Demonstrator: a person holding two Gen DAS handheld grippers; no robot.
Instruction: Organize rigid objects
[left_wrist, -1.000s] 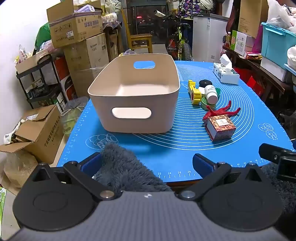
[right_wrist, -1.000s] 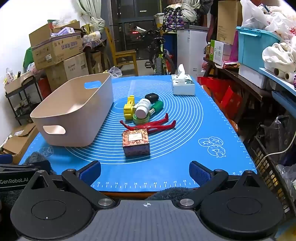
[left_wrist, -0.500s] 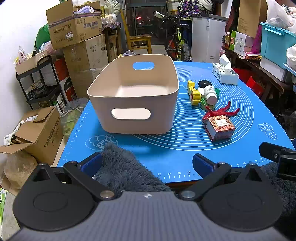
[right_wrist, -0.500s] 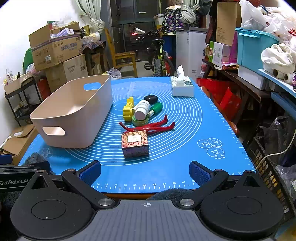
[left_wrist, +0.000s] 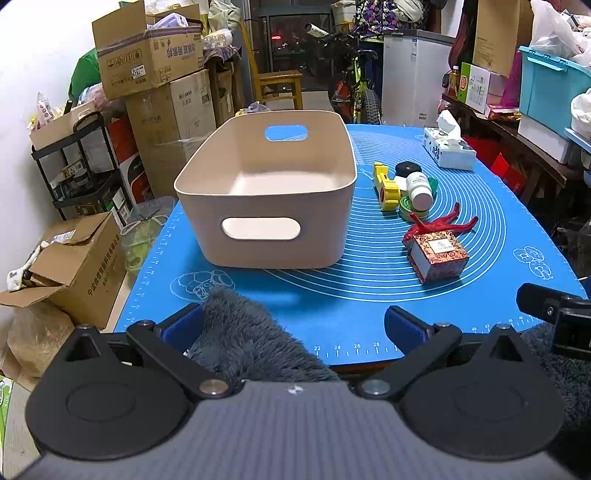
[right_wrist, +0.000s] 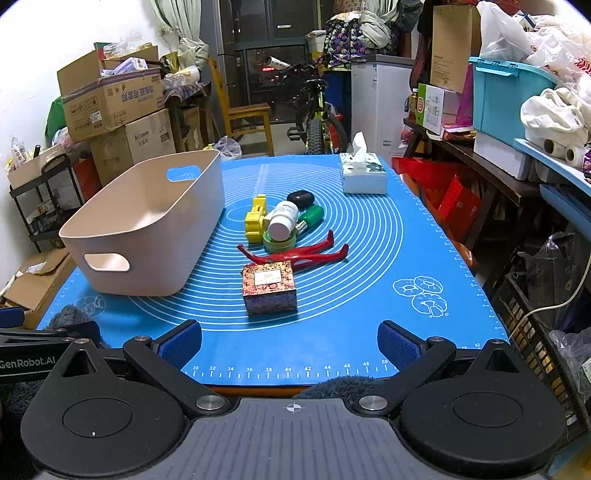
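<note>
An empty beige bin stands on the left of the blue mat. To its right lie a patterned red box, a red coral-shaped piece, a green tape roll, a white pill bottle, a yellow toy, a green tube and a black case. My left gripper and right gripper hover open at the near table edge, holding nothing.
A tissue box sits at the mat's far right. A fuzzy grey sleeve lies under the left gripper. Cardboard boxes, a chair and a bicycle crowd the floor beyond; shelves stand to the right.
Both grippers have crept slightly forward and upward, so the bin and objects sit a little lower in view. Nothing on the mat has moved.
</note>
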